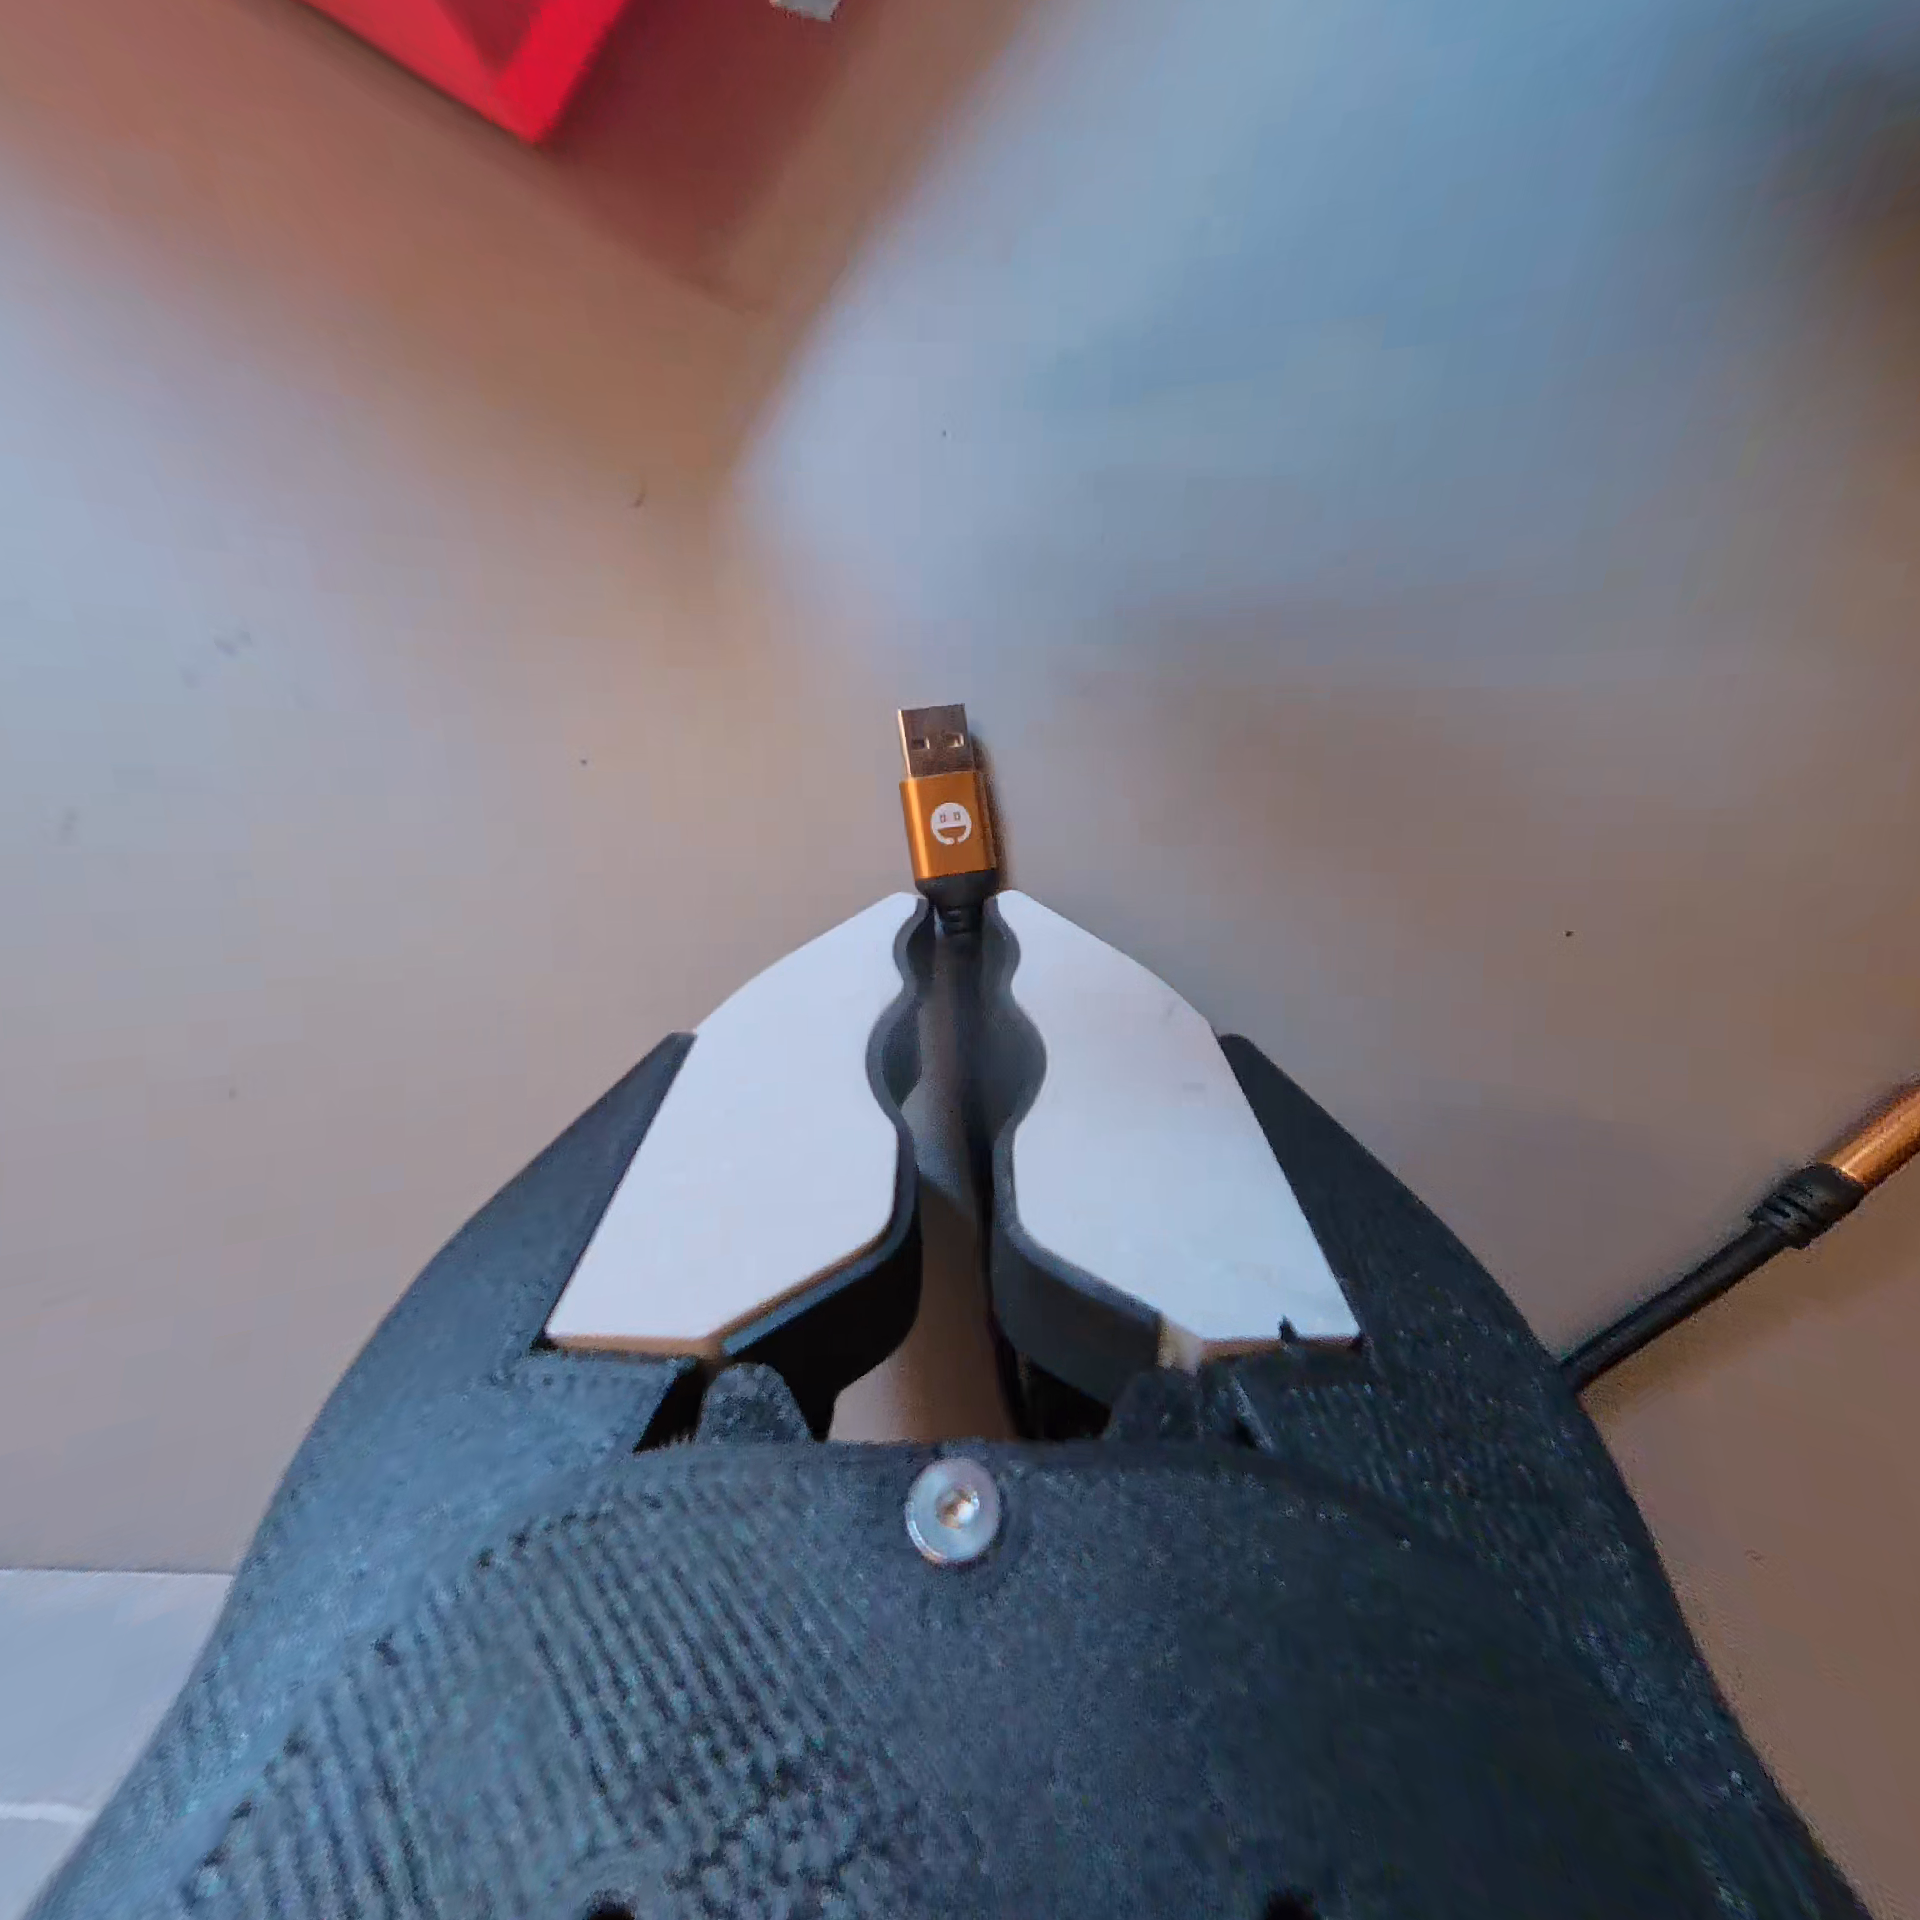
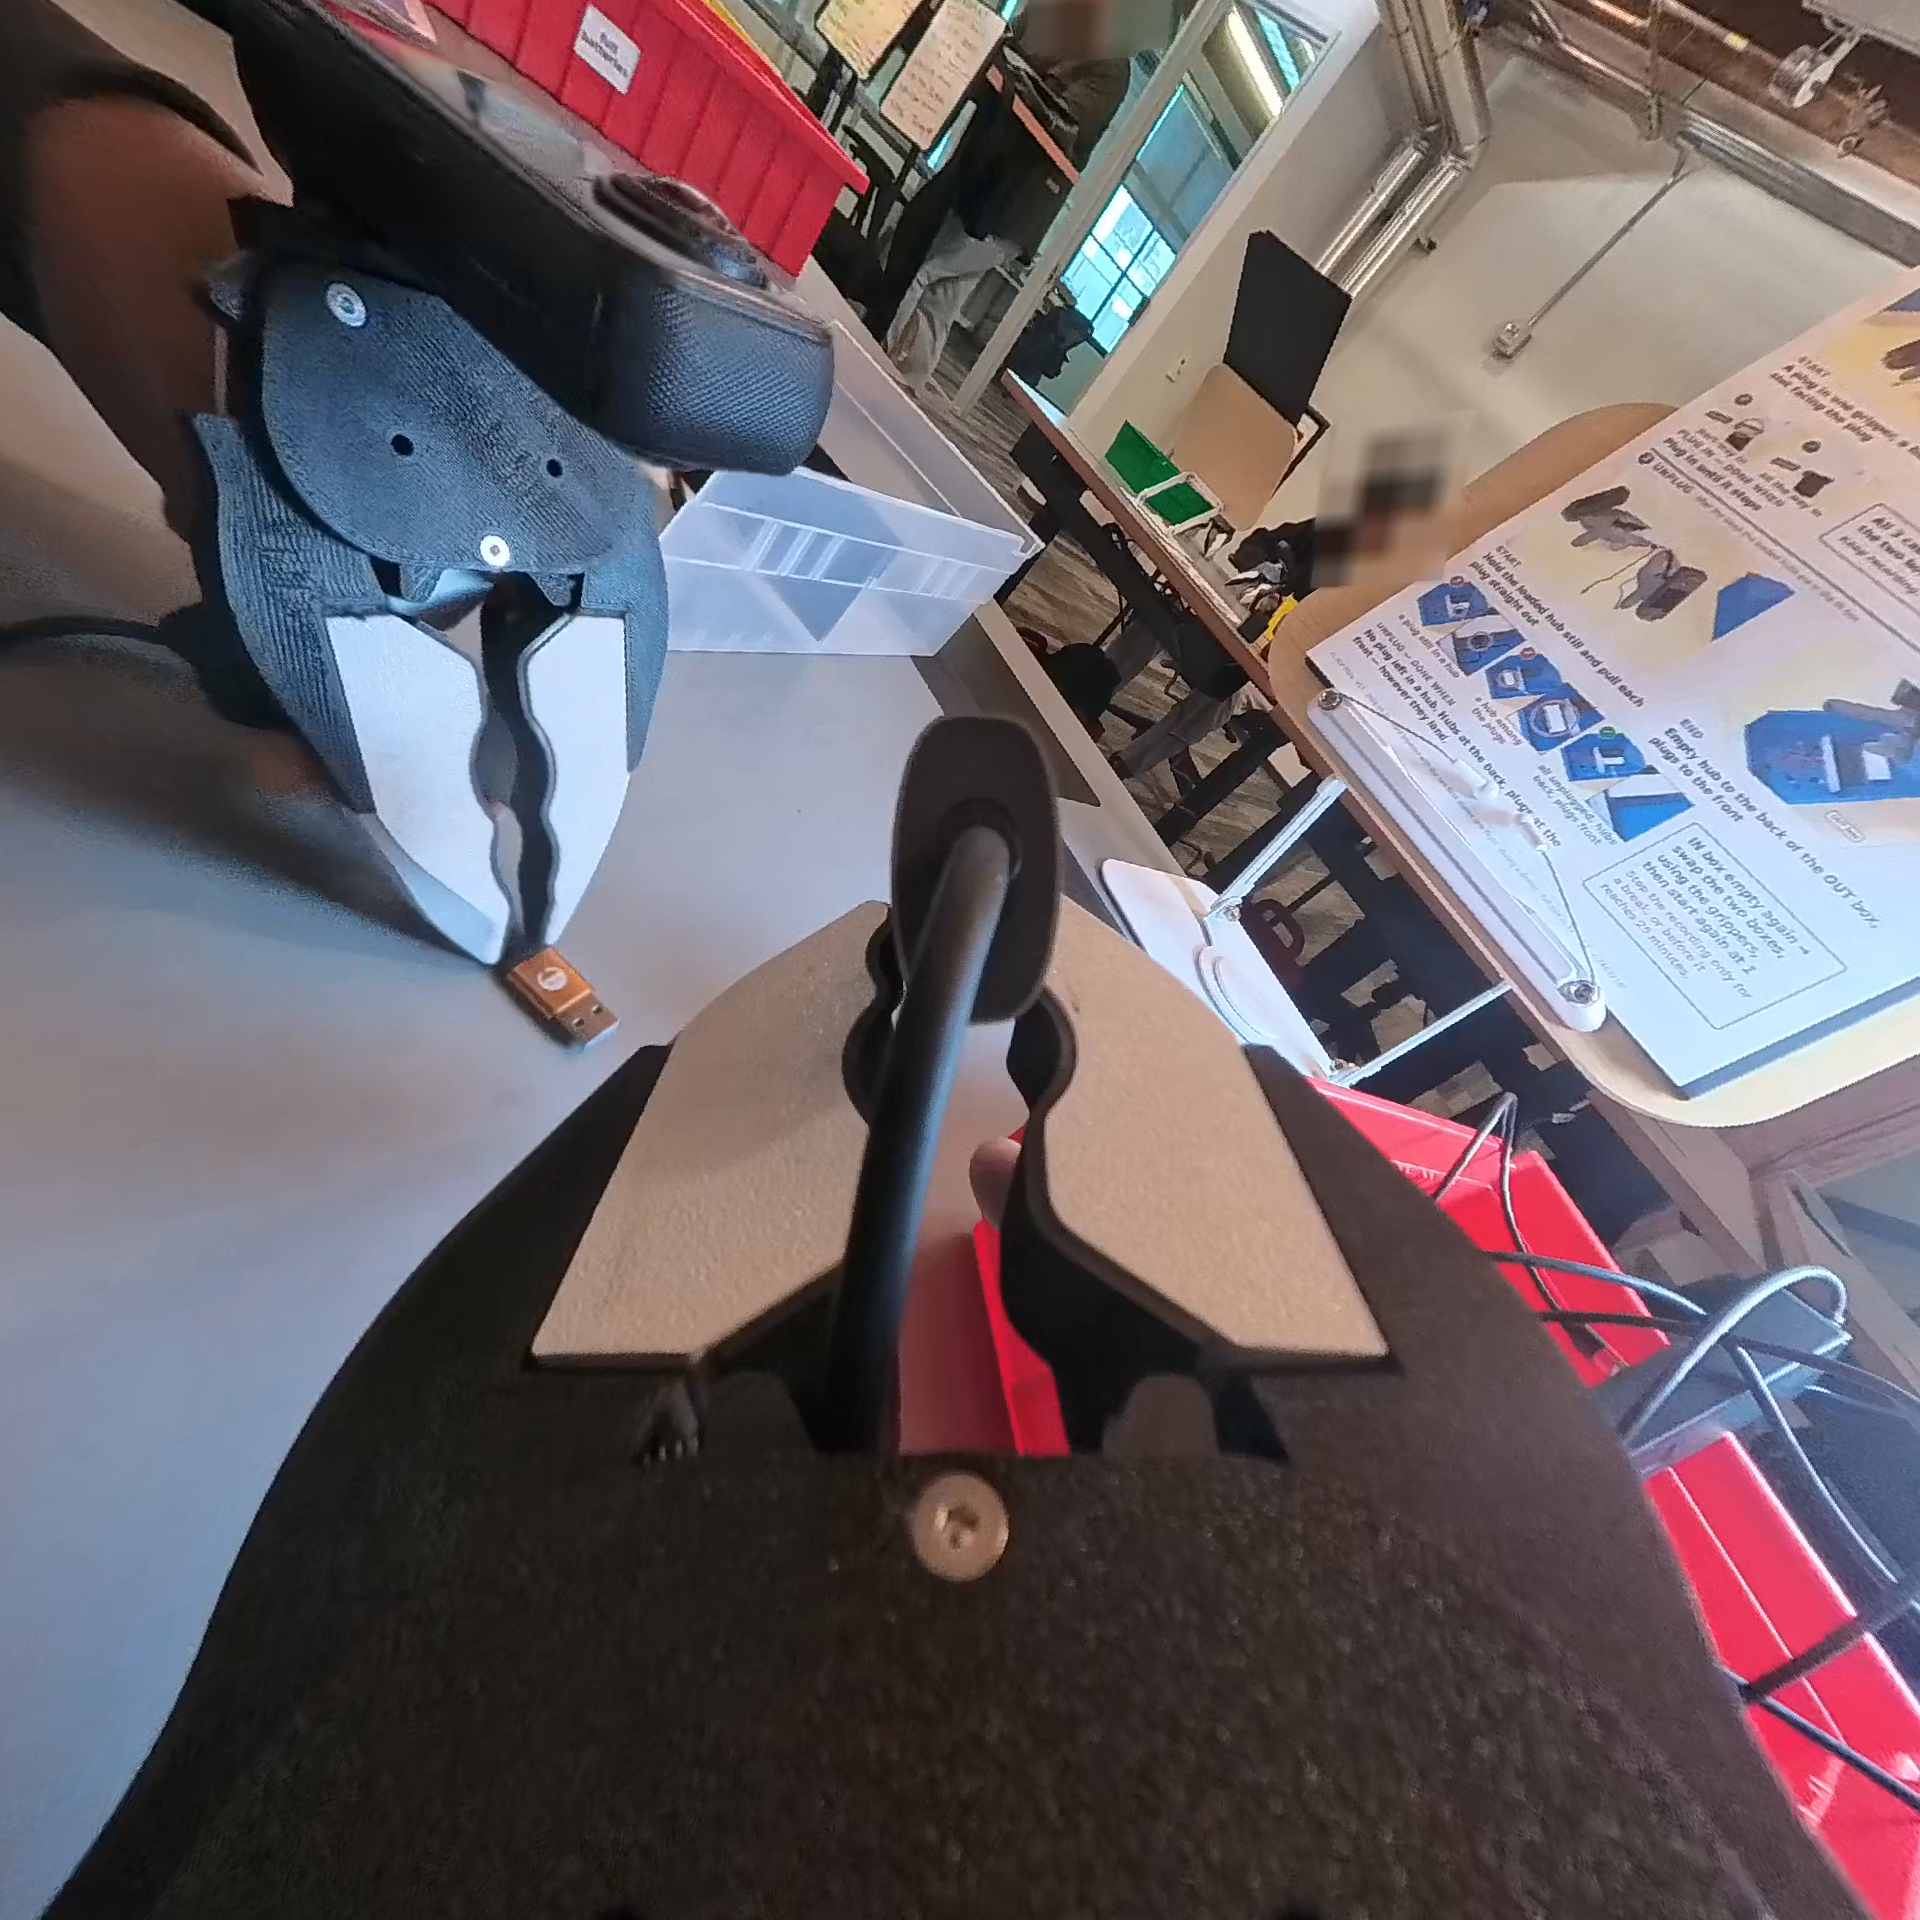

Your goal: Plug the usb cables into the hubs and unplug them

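Note:
My left gripper (image 1: 956,914) is shut on a black USB cable just behind its orange plug (image 1: 943,805). The plug sticks out past the fingertips and lies on or just above the grey table (image 1: 416,727). The right wrist view shows the same gripper (image 2: 516,940) pointing down at the table with the orange plug (image 2: 561,992) at its tips. My right gripper (image 2: 961,982) is shut on a black hub (image 2: 971,831), seen end-on, held above the table edge. The hub's black lead (image 2: 904,1143) runs back between the fingers.
A second orange plug on a black cable (image 1: 1860,1153) lies at the right. A red bin (image 1: 499,62) stands at the far left. A clear plastic bin (image 2: 842,561) sits on the table. Another red bin with cables (image 2: 1558,1236) is lower right, and an instruction sheet (image 2: 1662,727) is on a stand. There is about 15 cm between the tips of the two grippers.

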`<state>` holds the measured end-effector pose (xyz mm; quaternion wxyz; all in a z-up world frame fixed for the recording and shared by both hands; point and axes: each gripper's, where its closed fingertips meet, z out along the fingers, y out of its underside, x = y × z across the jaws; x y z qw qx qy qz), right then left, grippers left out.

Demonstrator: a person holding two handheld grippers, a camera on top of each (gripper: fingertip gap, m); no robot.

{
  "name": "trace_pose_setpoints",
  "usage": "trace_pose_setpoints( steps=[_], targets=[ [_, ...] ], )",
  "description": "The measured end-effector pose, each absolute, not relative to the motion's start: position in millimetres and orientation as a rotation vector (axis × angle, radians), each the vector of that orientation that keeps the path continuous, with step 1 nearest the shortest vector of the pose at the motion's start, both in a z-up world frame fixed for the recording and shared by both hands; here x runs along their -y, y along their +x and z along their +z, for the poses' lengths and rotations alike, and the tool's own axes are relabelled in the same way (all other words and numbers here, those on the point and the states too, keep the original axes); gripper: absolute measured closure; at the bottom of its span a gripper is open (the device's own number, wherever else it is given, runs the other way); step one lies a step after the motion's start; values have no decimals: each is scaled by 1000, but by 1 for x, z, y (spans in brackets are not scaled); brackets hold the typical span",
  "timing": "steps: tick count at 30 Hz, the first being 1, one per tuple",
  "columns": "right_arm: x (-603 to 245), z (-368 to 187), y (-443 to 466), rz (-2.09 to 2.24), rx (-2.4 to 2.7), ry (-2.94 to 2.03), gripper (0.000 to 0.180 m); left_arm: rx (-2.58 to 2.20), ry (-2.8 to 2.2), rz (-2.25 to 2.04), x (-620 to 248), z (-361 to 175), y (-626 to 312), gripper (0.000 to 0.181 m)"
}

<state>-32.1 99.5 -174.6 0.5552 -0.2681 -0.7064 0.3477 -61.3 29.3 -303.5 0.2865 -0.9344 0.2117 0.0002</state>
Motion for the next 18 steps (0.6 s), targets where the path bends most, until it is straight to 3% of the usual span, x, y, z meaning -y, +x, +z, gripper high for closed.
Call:
trace_pose_setpoints(
  steps=[1, 4, 12, 18],
  targets=[
    [-99, -175, -32, 827, 1671, -631, 162, -586, -2488, 37, -31, -303, -64, 173],
    [-94, -178, -30, 848, 1693, -599, 162, -600, -2444, 17, -32, -296, -65, 173],
    [-67, -195, -26, 735, 1803, -358, 162, -457, -2198, -639, -11, -206, -31, 173],
    [-50, -221, -30, 529, 1893, -205, 162, -496, -2307, -766, -6, -229, -25, 173]
  ],
)
